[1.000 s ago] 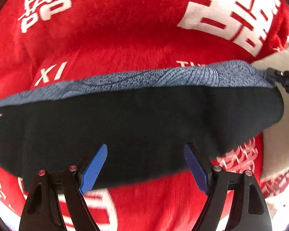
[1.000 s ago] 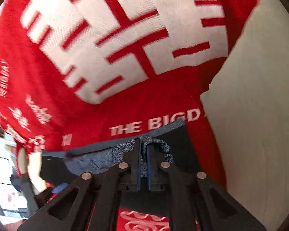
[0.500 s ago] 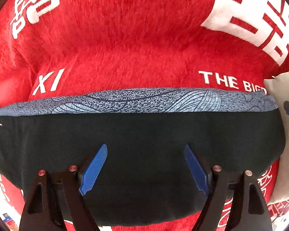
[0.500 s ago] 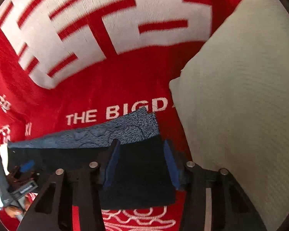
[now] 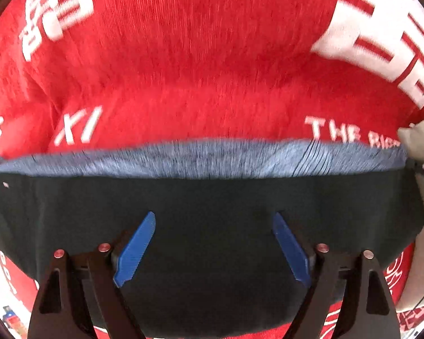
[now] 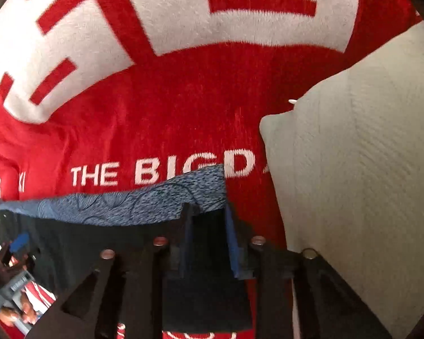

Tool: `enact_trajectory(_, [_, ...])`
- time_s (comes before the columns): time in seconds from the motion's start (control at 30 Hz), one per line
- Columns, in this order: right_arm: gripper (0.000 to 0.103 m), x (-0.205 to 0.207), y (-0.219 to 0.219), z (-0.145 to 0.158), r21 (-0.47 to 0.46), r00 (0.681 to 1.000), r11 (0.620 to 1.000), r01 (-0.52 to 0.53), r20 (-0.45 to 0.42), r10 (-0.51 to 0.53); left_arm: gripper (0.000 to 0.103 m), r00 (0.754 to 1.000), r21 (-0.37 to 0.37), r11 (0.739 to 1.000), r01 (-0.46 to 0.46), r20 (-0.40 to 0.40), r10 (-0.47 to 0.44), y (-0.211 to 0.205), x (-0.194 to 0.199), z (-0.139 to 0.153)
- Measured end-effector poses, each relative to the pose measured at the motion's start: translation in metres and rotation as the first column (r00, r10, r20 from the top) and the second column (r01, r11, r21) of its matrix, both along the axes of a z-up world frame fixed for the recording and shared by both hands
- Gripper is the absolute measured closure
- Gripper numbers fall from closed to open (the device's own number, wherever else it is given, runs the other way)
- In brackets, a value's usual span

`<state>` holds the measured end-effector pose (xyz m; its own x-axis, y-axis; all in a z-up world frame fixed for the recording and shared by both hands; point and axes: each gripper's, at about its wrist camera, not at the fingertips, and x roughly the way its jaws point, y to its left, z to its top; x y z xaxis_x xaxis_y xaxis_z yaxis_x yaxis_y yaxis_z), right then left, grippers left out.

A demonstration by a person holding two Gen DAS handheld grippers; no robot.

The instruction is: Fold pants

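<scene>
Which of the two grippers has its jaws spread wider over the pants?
The left gripper: its blue pads stand far apart over the black pants; the right gripper is much narrower.

Black pants (image 5: 212,220) with a blue-grey line-patterned waistband (image 5: 200,158) at twelve o'clock; red blanket (image 5: 198,56) lettered white; cream pillow (image 6: 361,169); blue-padded grippers.

Both pointing straight down: left gripper (image 5: 213,226) spread wide, holding nothing; right gripper (image 6: 207,226) part open, jaws just been narrowing, pads not pressing.
</scene>
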<state>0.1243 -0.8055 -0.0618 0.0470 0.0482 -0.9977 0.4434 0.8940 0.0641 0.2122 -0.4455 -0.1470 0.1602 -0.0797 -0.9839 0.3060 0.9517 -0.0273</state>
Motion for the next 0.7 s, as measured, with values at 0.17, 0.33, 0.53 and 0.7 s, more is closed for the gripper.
enact_trajectory(0.17, [0.064,-0.013,0.029,0.035,-0.002,0.989,1.000,-0.025,0.144,0.025,0.017,1.000,0.004,1.000,-0.020,0.012,0.020,-0.004,0.023,-0.007])
enact_trajectory(0.33, [0.067,-0.007,0.048,-0.010,-0.064,0.992,0.992,-0.112,0.056,0.115,0.000,0.997,0.029,0.998,-0.063,0.038,0.062,-0.005,0.043,-0.039])
enact_trajectory(0.53, [0.066,-0.008,0.043,-0.019,-0.122,0.983,0.985,-0.122,0.120,0.137,0.000,0.996,0.034,0.996,-0.087,0.025,0.086,0.014,0.063,-0.038])
enact_trajectory(0.7, [0.050,-0.020,0.065,0.005,-0.121,0.989,0.989,-0.085,0.112,0.099,0.000,0.988,0.083,0.986,-0.142,0.077,0.136,0.075,0.053,-0.009])
